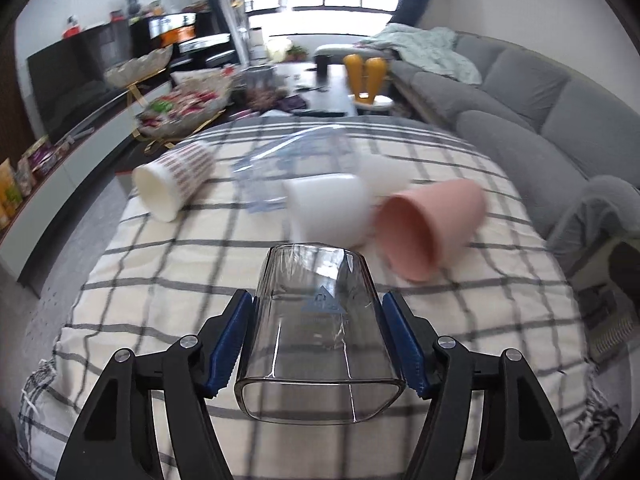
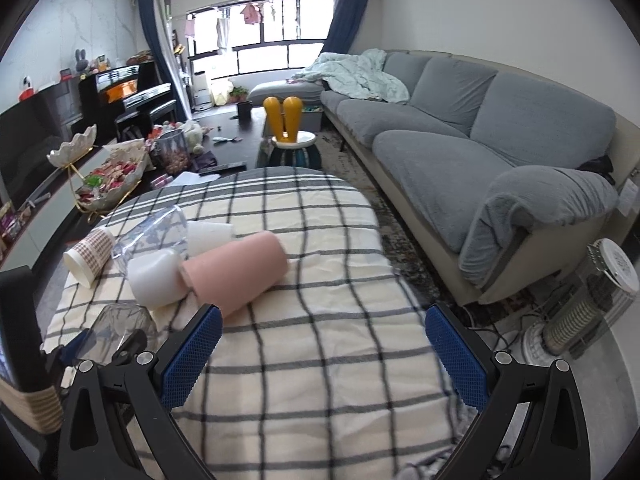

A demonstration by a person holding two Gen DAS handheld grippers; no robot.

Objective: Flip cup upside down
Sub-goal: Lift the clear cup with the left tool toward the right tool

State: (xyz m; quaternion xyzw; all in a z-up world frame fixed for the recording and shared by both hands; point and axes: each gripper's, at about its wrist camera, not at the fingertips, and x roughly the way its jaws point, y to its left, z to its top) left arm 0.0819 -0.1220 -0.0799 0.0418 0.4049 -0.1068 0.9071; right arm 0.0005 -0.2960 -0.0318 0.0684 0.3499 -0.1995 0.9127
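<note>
My left gripper (image 1: pixel 318 344) is shut on a clear glass cup (image 1: pixel 320 332), its blue pads pressing both sides, the wide mouth toward the camera and the base pointing away, held just above the checked tablecloth (image 1: pixel 200 280). The same cup shows at the lower left of the right wrist view (image 2: pixel 120 326), in the left gripper. My right gripper (image 2: pixel 324 356) is open and empty over the cloth.
Lying on their sides on the cloth are a pink cup (image 1: pixel 428 224), a white cup (image 1: pixel 328 210), a patterned paper cup (image 1: pixel 172 180) and a clear plastic cup (image 1: pixel 288 160). A grey sofa (image 2: pixel 460 140) stands on the right, a heater (image 2: pixel 588 308) on the floor.
</note>
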